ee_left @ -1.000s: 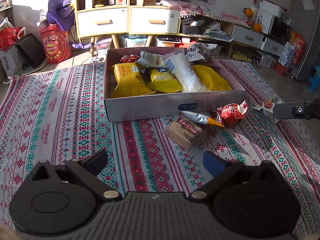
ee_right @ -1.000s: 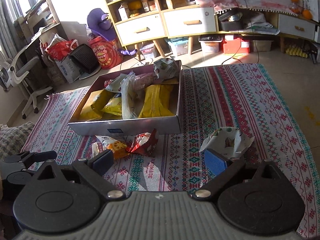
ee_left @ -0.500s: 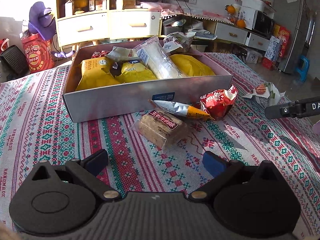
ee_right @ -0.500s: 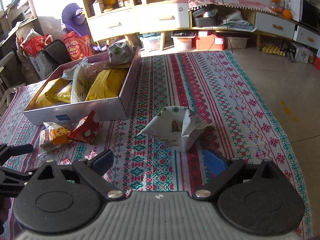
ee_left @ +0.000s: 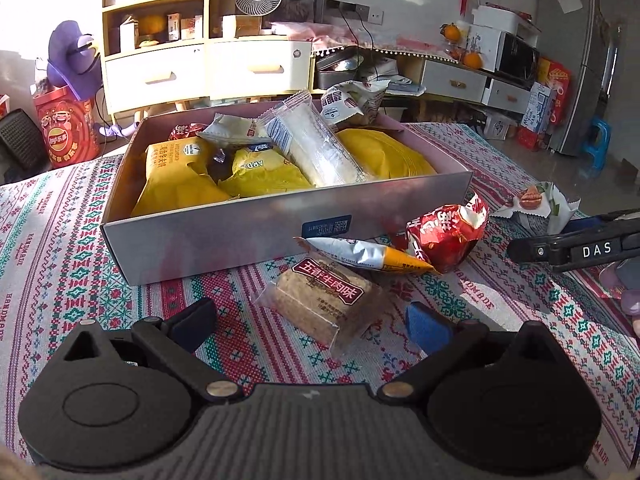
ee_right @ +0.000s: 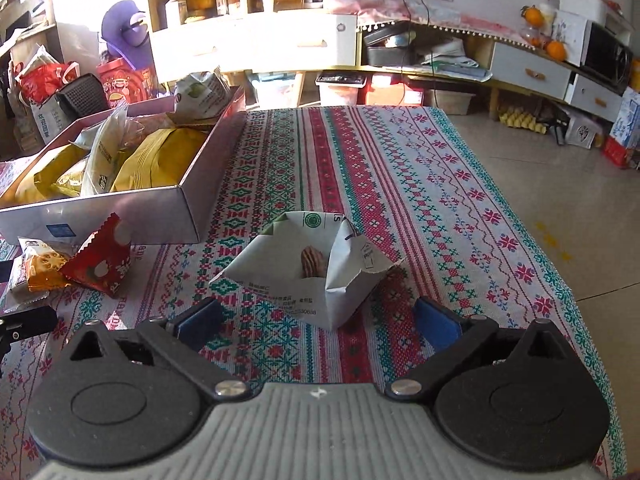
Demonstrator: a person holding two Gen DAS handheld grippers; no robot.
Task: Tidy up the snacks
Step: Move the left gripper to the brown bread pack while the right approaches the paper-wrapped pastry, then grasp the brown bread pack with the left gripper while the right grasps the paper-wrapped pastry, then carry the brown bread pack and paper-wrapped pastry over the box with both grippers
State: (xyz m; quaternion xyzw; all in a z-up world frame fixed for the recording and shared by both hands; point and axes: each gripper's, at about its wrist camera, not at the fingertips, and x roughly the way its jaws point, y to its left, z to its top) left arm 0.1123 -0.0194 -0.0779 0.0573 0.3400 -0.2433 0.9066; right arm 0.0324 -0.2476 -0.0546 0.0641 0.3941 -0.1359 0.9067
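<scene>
Patterned rug: left gripper fingers spread, empty, facing biscuit pack; right gripper fingers opening around white pouch, untouched.

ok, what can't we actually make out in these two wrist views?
- Floor of the grey cardboard box: covered by yellow snack bags, left view.
- Red-wrapped snack's label: small, creased, right view.
- Orange-tipped silver packet: partly under the red-wrapped snack, left view.
- White pecan-print bag: near side behind the right claw's arm, left view.
- Left claw: wrist cut off by the bottom edge.

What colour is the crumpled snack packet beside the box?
Red with white print, clearest in the left wrist view.
</scene>
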